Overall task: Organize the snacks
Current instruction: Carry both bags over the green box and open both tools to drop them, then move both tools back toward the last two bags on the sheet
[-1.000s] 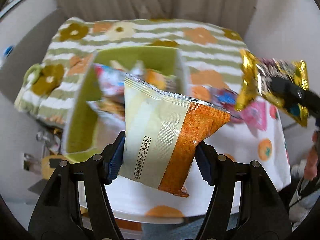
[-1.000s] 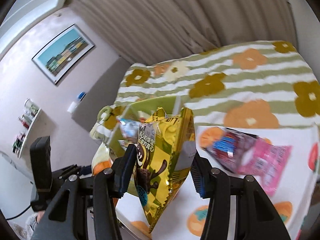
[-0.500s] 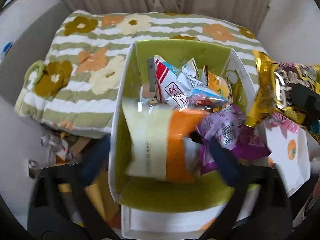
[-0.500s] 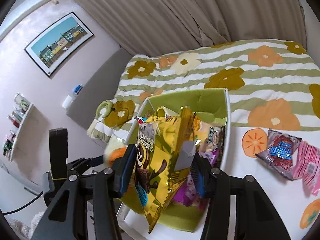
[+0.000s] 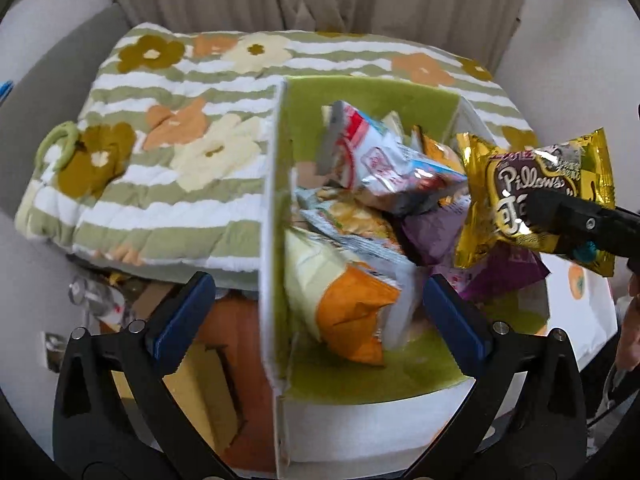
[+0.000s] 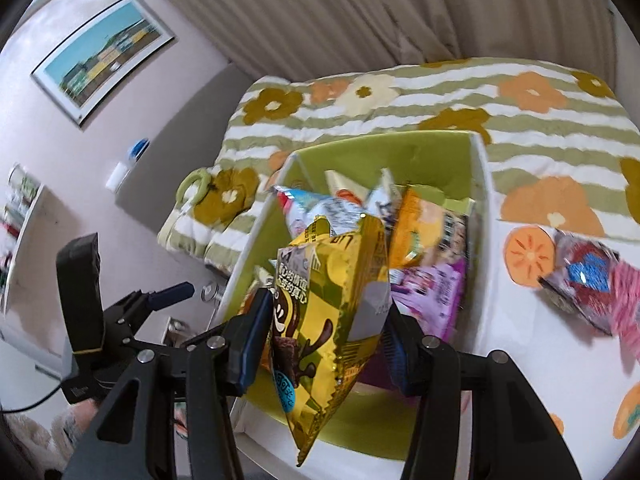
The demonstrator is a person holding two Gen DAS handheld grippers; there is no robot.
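Note:
A white box with green lining [image 5: 360, 96] holds several snack packets. Among them, by the box's front left wall, lies a cream and orange packet [image 5: 340, 292], slightly blurred. My left gripper [image 5: 316, 296] hangs open and wide above it, its blue pads clear of the packet on both sides. My right gripper [image 6: 326, 316] is shut on a gold chocolate snack bag [image 6: 332, 308], which hangs over the box [image 6: 400, 152]. In the left wrist view that gold bag [image 5: 532, 184] hovers at the box's right side.
A dark packet with blue print [image 6: 580, 280] and a pink packet [image 6: 624, 300] lie on the white cloth with orange fruit print [image 6: 540, 360], right of the box. A striped floral cushion [image 5: 180, 140] lies behind. Cardboard [image 5: 208, 392] sits on the floor, left of the box.
My left gripper opened and let go of the cream and orange packet, which dropped into the box. Both grippers moved in over the box, the right one still carrying the gold bag.

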